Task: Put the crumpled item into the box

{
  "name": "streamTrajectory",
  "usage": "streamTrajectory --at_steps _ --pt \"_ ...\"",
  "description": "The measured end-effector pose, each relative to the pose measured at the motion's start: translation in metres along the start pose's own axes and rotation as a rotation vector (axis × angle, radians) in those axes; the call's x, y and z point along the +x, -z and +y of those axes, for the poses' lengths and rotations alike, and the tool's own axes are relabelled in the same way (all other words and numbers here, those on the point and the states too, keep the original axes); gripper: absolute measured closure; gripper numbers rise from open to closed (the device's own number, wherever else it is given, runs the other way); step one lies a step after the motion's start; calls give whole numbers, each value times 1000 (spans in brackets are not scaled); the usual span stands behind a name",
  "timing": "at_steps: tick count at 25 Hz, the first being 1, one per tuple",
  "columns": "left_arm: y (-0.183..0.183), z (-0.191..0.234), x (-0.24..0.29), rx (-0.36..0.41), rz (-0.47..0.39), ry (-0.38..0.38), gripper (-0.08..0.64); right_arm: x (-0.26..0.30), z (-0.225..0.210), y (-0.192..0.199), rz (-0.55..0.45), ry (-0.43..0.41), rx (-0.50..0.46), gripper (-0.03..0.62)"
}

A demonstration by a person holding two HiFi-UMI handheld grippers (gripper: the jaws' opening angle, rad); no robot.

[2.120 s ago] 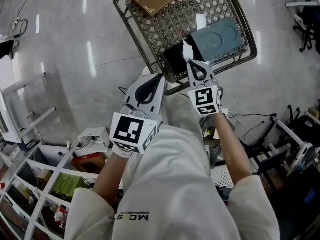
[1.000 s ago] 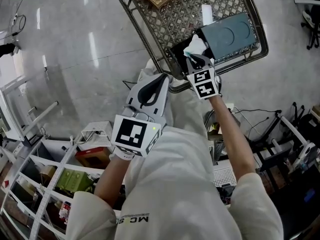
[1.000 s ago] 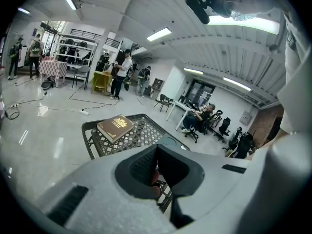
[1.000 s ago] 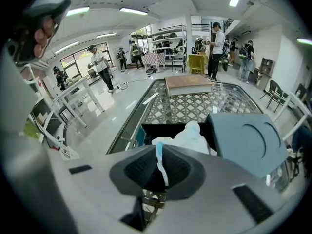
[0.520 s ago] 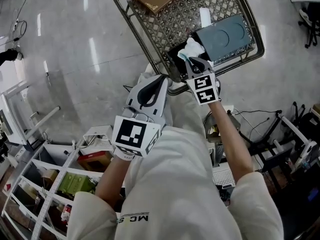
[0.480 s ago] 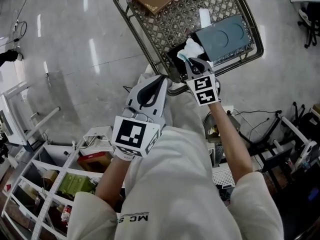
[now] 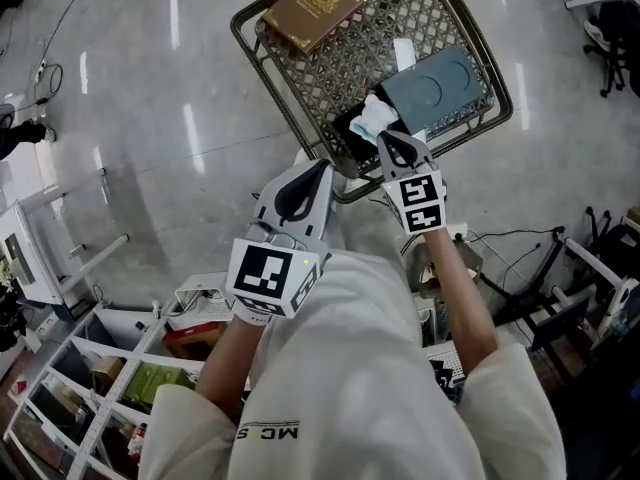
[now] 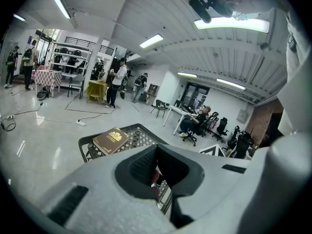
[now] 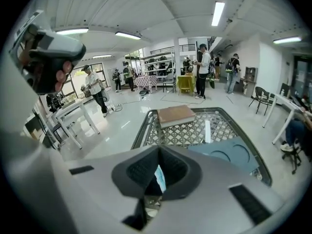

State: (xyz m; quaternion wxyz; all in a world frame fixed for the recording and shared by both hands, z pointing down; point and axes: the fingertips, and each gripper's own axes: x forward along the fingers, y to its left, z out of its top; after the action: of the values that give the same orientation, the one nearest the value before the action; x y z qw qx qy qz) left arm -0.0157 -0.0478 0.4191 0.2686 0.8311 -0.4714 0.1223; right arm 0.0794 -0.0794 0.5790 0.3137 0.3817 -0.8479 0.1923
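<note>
The crumpled white and teal item hangs over the open black box, which stands in a wire basket. My right gripper is shut on its near end; in the right gripper view a pale blue sliver of the crumpled item shows between the closed jaws of the right gripper. My left gripper is shut with nothing in it, just short of the basket's near rim. In its own view the left gripper points at the basket.
A brown book lies at the basket's far corner, and a blue-grey lid lies beside the black box. The book and lid show ahead of the right jaws. White shelving stands near left, cables and frames at right.
My right gripper has carried the crumpled item forward from the basket's near rim to over the black box. The left gripper has stayed where it was.
</note>
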Motion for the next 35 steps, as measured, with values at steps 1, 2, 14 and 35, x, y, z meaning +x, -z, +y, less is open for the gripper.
streamTrajectory --at_steps 1,2,14,35 --pt "-3 -1 -1 6 -5 4 540 -5 -1 -6 -18 7 -6 572" --pt "-7 -3 -1 11 -12 8 540 -11 0 -14 -37 12 -10 572" --pt "-42 -14 -18 63 -66 47 540 -97 8 -95 -225 77 12 574" --pt "-79 -9 -35 124 -141 77 540 -193 16 -148 -429 234 35 574"
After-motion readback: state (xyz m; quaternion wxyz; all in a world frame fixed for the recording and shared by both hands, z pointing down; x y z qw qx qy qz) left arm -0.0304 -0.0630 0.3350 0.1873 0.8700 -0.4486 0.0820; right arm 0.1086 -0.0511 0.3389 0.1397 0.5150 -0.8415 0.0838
